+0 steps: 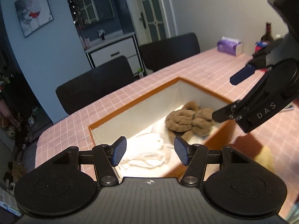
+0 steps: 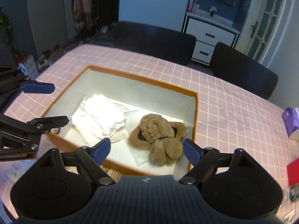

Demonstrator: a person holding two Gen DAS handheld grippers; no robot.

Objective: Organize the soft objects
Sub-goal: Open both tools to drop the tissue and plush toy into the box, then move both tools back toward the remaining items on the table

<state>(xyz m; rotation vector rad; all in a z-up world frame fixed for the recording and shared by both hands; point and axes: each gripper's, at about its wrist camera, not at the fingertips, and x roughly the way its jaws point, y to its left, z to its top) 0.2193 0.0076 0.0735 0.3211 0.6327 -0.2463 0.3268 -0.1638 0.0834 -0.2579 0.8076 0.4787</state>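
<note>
An orange-rimmed box [image 2: 142, 79] with white walls sits on the pink checked table. Inside lie a folded white cloth [image 2: 99, 117] on the left and a brown fluffy bundle [image 2: 158, 136] on the right; both also show in the left wrist view, the cloth [image 1: 149, 149] and the bundle [image 1: 188, 119]. My left gripper [image 1: 150, 152] is open and empty, above the box's near end over the white cloth. My right gripper [image 2: 147, 152] is open and empty, just above the brown bundle. It shows in the left wrist view [image 1: 227, 96] too.
Two black chairs [image 2: 155, 41] stand at the table's far side. A purple tissue box [image 1: 229, 47] sits on the table beyond the box, and it shows at the right edge [image 2: 291, 123]. A red item [image 2: 293, 169] lies at the right. A white cabinet [image 2: 209, 37] stands behind.
</note>
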